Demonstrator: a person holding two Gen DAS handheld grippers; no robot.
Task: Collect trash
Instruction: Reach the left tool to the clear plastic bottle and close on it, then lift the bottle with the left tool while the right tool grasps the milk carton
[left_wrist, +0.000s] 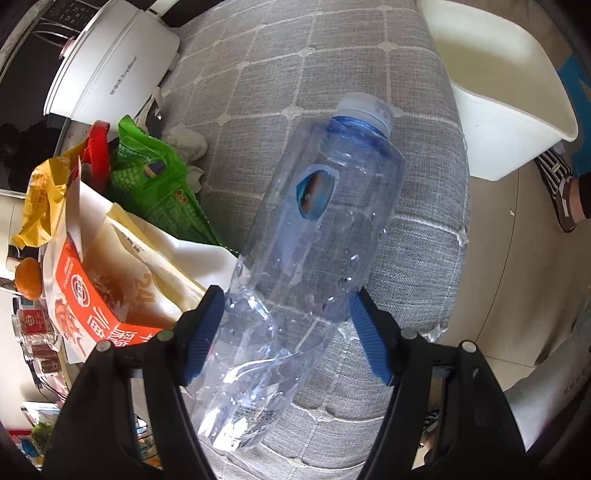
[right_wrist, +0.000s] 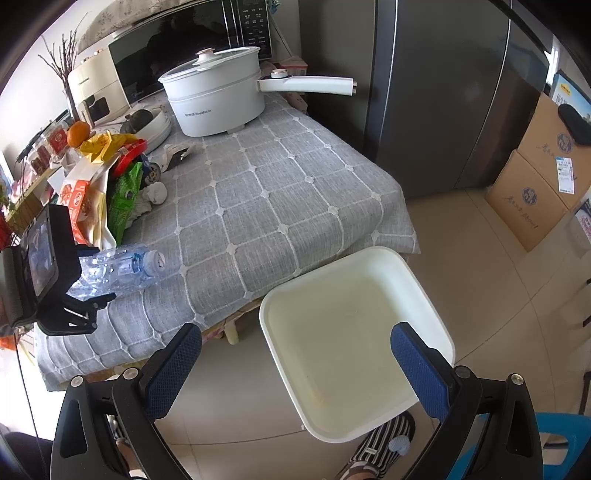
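The left gripper (left_wrist: 286, 332) has its fingers pressed against both sides of a crumpled clear plastic bottle (left_wrist: 306, 251), holding it by the lower body, cap pointing toward the upper right of the left wrist view, above the grey checked tabletop (left_wrist: 314, 55). The right gripper (right_wrist: 295, 369) hangs with fingers spread wide and nothing between them, low in its frame over the white bin (right_wrist: 354, 332), which stands on the floor just beside the table's edge and looks empty. I'd say the job has barely begun: the bottle is lifted but not dropped in, and at the left of the tabletop wait a green wrapper (left_wrist: 159, 184), a yellow wrapper (left_wrist: 40, 199), an orange-and-white carton (left_wrist: 96, 288) and crumpled tissue (left_wrist: 188, 142).
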